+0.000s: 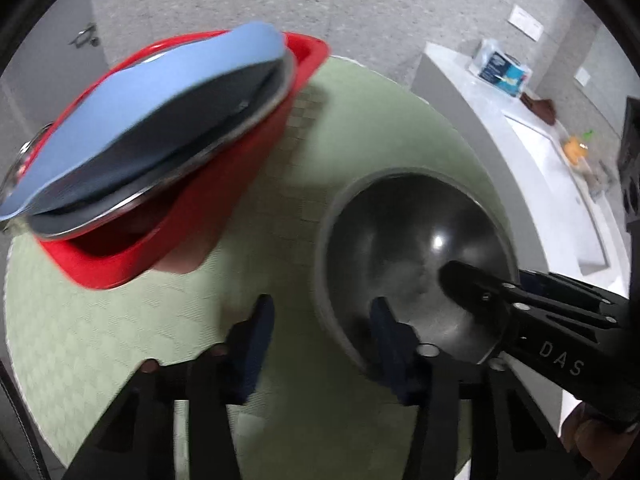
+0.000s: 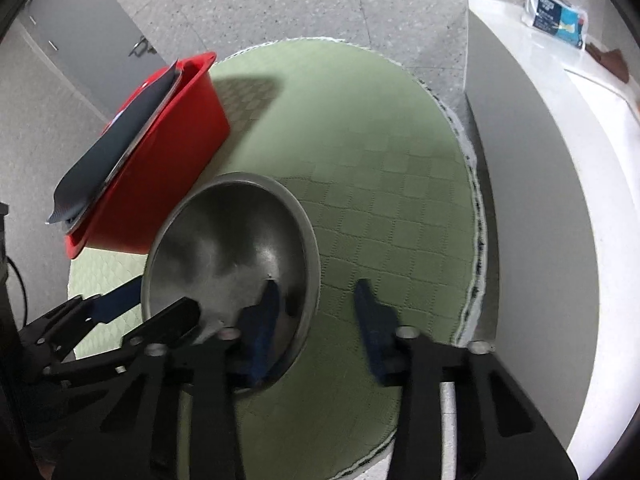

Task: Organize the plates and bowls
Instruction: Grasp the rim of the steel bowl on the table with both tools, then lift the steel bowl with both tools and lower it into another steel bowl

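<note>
Both grippers sit low over the steel bowl (image 2: 228, 248), which rests upright on the round green mat (image 2: 380, 184) covering the tabletop. Left gripper (image 1: 320, 316) straddles the bowl's near-left rim, one blue pad inside and one outside on the mat; right gripper (image 2: 316, 304) does the same at the opposite rim. Each pair of jaws looks partly spread around the wall, and whether the pads already pinch the steel I cannot tell from these blurred views. Just beside the bowl stands the red bin (image 2: 176, 148), already carrying a steel plate (image 1: 224, 140) with a blue-grey plate (image 1: 168, 92) leaning on top, tilted across its rim. By my reading the plates are put away, while the bowl is not yet lifted and remains to be moved
</note>
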